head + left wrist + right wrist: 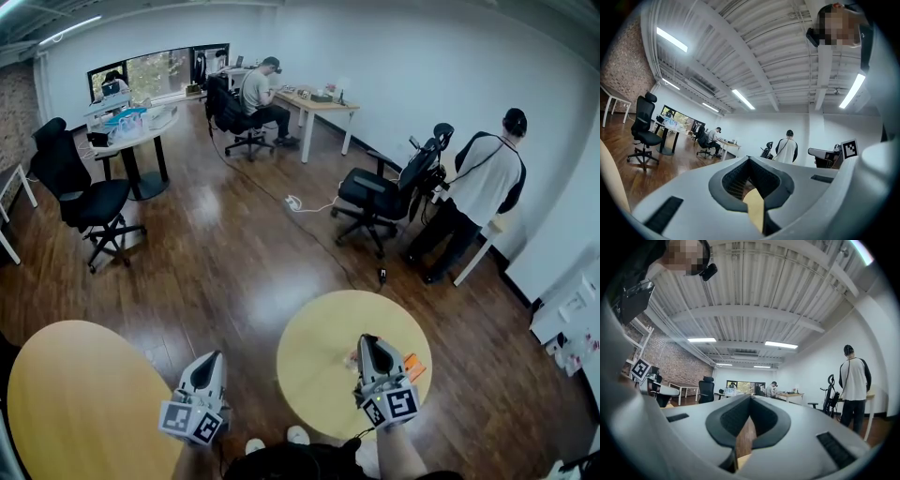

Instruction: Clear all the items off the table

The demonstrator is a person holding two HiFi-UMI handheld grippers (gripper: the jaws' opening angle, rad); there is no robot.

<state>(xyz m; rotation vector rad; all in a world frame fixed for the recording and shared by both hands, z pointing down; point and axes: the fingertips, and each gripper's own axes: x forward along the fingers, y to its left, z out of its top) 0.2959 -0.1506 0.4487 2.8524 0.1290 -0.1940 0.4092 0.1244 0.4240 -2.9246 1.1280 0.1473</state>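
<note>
A small round yellow table (319, 361) stands just in front of me. On it lies a flat orange item (414, 367), right beside my right gripper (367, 339). A small pale thing (350, 358) peeks out at that gripper's left side, mostly hidden by it. The right gripper hangs over the table with its jaws shut and nothing between them. My left gripper (217, 354) is over the wooden floor between the two tables, also shut and empty. Both gripper views look out level across the room and up at the ceiling, so neither shows the tabletop: left gripper (749, 159), right gripper (750, 397).
A larger round yellow table (80, 403) fills the lower left. A black office chair (384, 192) and a standing person (478, 192) are beyond the small table at right. Another chair (84, 202) stands at left. A cable (309, 225) runs across the floor. A seated person (258, 94) works at a far desk.
</note>
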